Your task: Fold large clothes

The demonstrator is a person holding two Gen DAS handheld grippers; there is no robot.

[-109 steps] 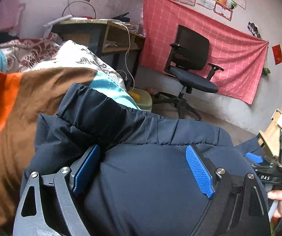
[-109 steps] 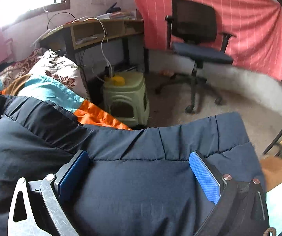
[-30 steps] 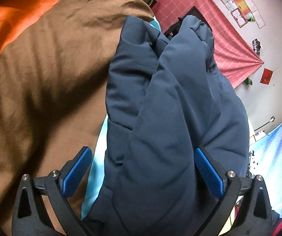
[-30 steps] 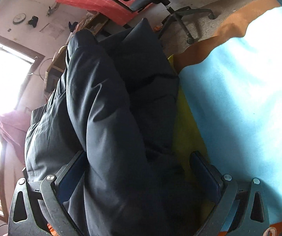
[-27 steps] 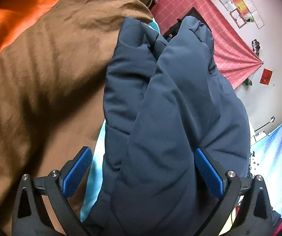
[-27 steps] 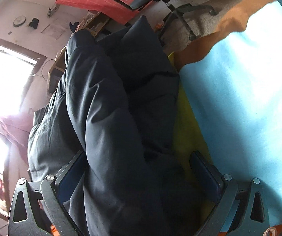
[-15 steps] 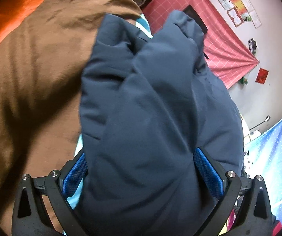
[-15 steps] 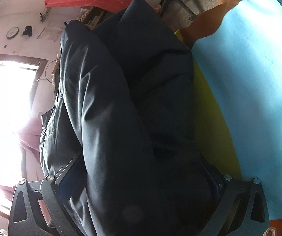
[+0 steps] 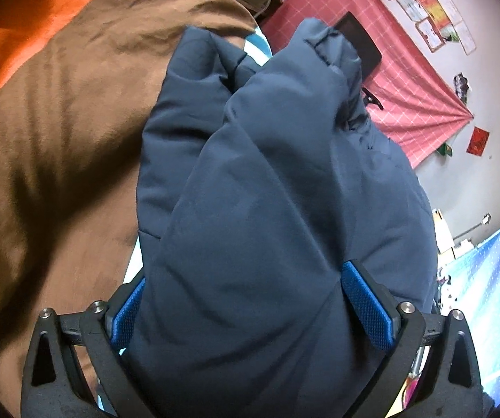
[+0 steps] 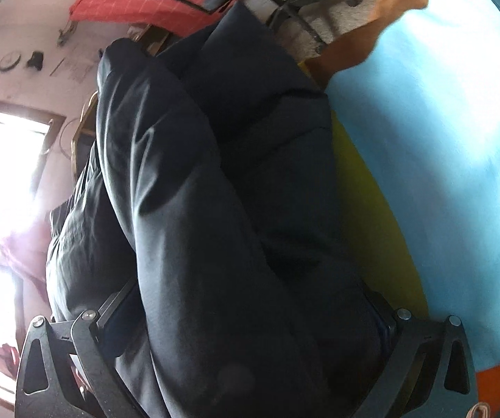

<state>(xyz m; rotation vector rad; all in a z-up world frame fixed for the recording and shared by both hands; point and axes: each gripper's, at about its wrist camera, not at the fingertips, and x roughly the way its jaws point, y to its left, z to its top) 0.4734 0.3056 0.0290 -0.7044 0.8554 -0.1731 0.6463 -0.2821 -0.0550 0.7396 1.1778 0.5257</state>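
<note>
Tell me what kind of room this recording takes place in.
Most likely a bedroom that doubles as a study: a bedspread in brown and orange blocks under the dark blue jacket, an office chair, and papers pinned on the wall.

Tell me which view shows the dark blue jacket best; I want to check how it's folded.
The left wrist view: the dark blue jacket is evenly lit, its two bunched lobes clear against the brown bedcover, with the left gripper closing around it. The right wrist view shows the jacket dark, blurred and backlit by the window.
</note>
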